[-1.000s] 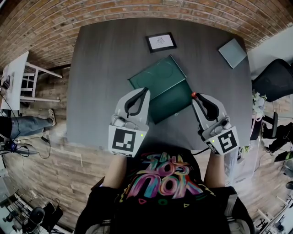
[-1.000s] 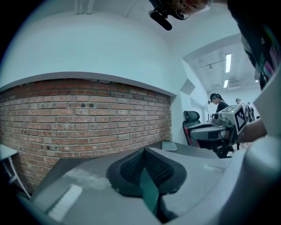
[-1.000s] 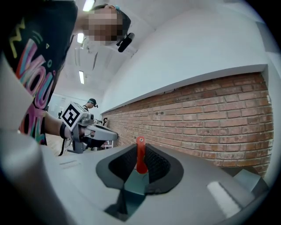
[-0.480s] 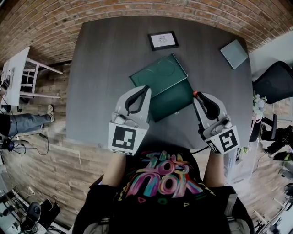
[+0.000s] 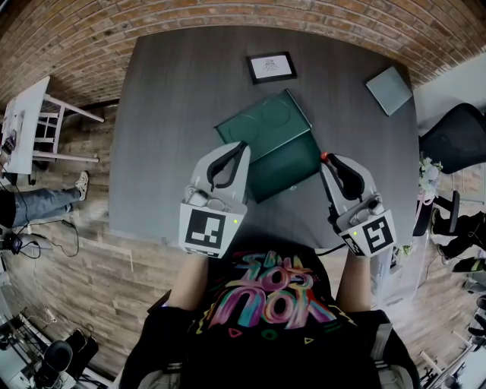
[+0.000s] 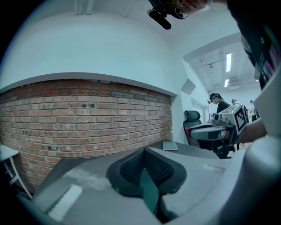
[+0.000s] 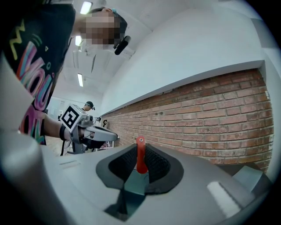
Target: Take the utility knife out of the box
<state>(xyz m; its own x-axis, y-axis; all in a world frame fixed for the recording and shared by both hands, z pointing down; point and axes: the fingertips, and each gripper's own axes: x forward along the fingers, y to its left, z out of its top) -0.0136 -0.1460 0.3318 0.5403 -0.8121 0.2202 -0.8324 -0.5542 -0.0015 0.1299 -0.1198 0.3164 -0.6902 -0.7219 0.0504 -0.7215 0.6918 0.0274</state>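
An open dark green box (image 5: pixel 266 125) lies on the dark table (image 5: pixel 167 114), its lid folded back toward the far side. My right gripper (image 5: pixel 326 161) hovers at the box's right edge, shut on a red utility knife (image 5: pixel 323 156). In the right gripper view the knife (image 7: pixel 140 160) stands upright between the pads (image 7: pixel 156 165) and pokes out past them. My left gripper (image 5: pixel 242 147) is over the near left corner of the box, its jaws shut with nothing in them. Green shows below the left gripper's closed tips (image 6: pixel 144 151).
A black-framed card (image 5: pixel 271 67) lies at the table's far edge, and a grey-green pad (image 5: pixel 388 85) at the far right corner. A black office chair (image 5: pixel 456 133) stands to the right, a white side table (image 5: pixel 26 125) to the left. A brick wall (image 5: pixel 250 19) runs behind.
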